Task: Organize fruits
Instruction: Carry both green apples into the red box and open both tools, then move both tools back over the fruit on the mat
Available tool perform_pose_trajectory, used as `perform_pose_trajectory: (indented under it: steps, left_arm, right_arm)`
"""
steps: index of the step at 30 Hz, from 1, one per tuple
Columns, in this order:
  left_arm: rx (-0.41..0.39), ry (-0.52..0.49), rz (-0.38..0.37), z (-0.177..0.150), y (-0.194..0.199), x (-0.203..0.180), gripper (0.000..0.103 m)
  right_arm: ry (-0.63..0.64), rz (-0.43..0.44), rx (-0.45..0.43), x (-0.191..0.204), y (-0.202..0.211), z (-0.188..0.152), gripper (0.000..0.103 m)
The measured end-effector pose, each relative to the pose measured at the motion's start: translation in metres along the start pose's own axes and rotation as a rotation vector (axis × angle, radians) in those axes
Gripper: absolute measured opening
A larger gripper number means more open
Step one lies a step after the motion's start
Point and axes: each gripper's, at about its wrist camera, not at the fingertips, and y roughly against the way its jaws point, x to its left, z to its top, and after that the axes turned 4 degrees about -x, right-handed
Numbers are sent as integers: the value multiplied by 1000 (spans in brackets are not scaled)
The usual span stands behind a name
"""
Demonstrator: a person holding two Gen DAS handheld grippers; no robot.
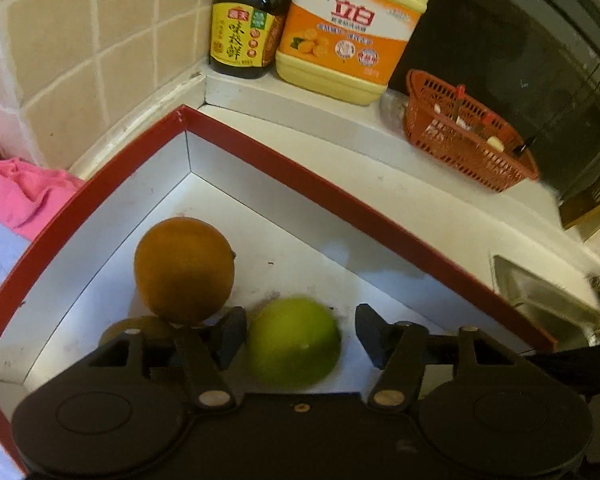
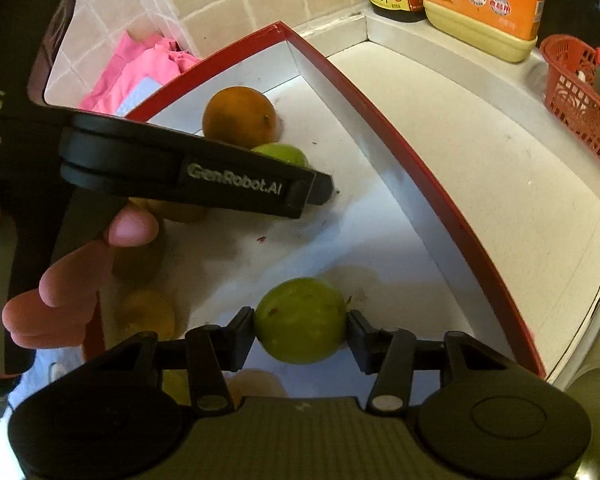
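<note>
A red-rimmed box [image 1: 300, 176] with a white inside holds the fruits. In the left wrist view an orange [image 1: 184, 270] lies near the box's far corner, and a green fruit [image 1: 294, 340] lies between the fingers of my left gripper [image 1: 300, 338], which is open with a gap on the right side. A brownish fruit [image 1: 140, 328] is partly hidden behind the left finger. In the right wrist view my right gripper [image 2: 300, 326] is shut on another green fruit [image 2: 300, 320] over the box [image 2: 420, 168]. The left gripper's body [image 2: 204, 176] crosses above the orange [image 2: 240, 116].
A soy sauce bottle [image 1: 244, 28] and a yellow detergent jug [image 1: 352, 32] stand on the ledge behind the box. A red plastic basket [image 1: 464, 136] sits to the right. Pink cloth [image 1: 20, 188] lies left. A steel sink [image 1: 540, 300] is at the right. More fruits [image 2: 148, 312] lie in shadow.
</note>
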Motion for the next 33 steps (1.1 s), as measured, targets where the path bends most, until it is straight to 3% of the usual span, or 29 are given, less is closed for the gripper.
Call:
perform_pose_trajectory:
  steps: [4, 9, 15, 22, 33]
  left_arm:
    - [-45, -2, 6, 0, 30, -1, 74]
    - [-159, -14, 21, -5, 91, 0, 77]
    - [-294, 10, 99, -23, 176, 13, 78]
    - [-441, 80, 236, -68, 279, 45, 78]
    - [-650, 196, 554, -150, 452, 84, 79]
  right_arm:
    - [11, 14, -43, 2, 26, -2, 57]
    - [11, 6, -128, -2, 76, -9, 59]
    - [-9, -9, -266, -4, 135, -7, 63]
    - [33, -5, -391, 27, 179, 3, 69]
    - [156, 173, -508, 125, 212, 14, 83]
